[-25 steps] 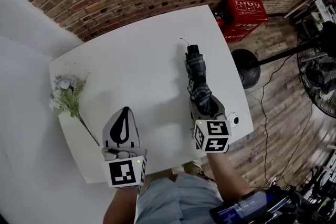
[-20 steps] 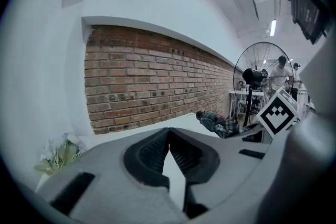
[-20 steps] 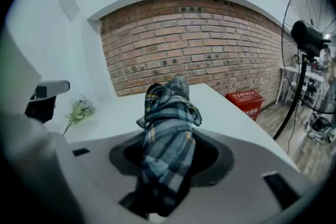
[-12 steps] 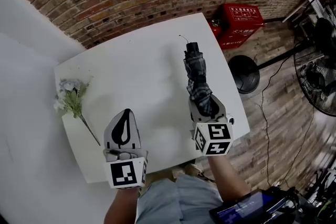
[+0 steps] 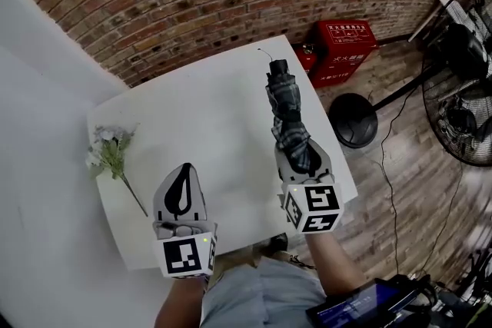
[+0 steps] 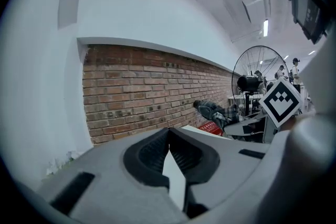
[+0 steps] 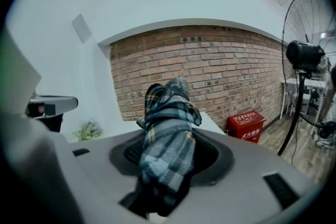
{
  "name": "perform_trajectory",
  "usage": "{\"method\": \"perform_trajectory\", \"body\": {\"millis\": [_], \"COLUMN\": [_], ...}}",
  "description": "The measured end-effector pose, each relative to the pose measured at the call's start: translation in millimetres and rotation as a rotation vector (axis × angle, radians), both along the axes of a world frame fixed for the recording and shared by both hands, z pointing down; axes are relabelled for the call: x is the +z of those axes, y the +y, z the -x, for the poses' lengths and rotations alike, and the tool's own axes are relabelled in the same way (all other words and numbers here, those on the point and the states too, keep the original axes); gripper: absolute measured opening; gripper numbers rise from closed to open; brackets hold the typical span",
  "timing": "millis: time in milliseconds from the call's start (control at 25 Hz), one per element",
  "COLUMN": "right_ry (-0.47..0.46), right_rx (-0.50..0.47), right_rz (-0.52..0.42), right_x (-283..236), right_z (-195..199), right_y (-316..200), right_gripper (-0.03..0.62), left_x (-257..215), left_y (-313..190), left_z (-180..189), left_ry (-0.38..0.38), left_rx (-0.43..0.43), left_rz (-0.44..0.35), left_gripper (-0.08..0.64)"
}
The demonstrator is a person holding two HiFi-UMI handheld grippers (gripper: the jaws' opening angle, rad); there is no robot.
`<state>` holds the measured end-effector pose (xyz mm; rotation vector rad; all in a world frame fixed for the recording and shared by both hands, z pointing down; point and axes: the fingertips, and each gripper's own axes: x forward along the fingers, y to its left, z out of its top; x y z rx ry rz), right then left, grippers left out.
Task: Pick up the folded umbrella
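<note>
White surface (image 5: 207,111) against a brick wall (image 5: 192,4): your right gripper (image 5: 298,154) has its fingers clamped on the near end of the folded umbrella (image 5: 283,104). Its plaid length juts forward over the surface's right side, toward the wall. Your left gripper (image 5: 183,171) has its fingers closed tip to tip on nothing, near the front edge. Flowers (image 5: 111,154) lie at the surface's left edge.

near end of umbrella (image 5: 285,110) hidden inside right gripper (image 5: 300,156), fan (image 5: 466,119) cut off by right edge
</note>
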<state>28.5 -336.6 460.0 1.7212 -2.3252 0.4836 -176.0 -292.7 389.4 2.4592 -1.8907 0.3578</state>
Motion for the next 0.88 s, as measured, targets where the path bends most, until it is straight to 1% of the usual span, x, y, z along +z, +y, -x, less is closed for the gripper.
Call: {"method": "perform_trajectory", "body": {"millis": [480,880], "right_ry": [-0.021,-0.023], "right_rx": [-0.018,-0.037], "right_rz": [-0.107,-0.206], "right_x": [-56.6,-98.1], "right_z": [-20.2,-26.8], "right_y": [19.2,40.6], "right_gripper": [0.196,0.196], "left_x": [-40.0,-66.3], "left_y": [22.9,45.3], "left_z": [-23.3,-36.2], "left_ry": [-0.007,-0.008], "left_rx": [-0.011,-0.013], "left_rz": [-0.074,-0.144], "left_gripper": [0.006,0.006]}}
